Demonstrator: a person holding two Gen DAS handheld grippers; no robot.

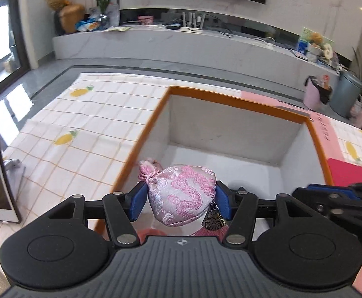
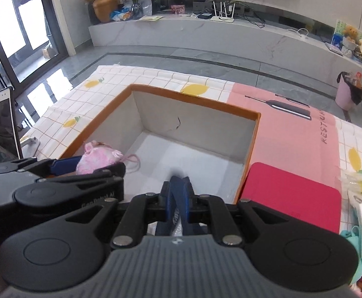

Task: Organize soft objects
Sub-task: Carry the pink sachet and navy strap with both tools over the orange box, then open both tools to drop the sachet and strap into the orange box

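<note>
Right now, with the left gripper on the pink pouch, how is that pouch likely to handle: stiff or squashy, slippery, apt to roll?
The pouch probably squashes: it bulges between the left gripper's pads. Its shiny brocade looks somewhat slippery, so it may creep in the grip. Released into the box, it would likely slump rather than roll, with its tassel charm dangling loose.

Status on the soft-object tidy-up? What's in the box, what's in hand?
Done: nothing shows on the box floor yet. In hand: the left gripper is clamped on the pink brocade pouch, held over the box's near left corner. The right gripper is shut over the box, with something thin and silvery between its pads; what it is I can't tell. Left: release the pouch into the box.
</note>
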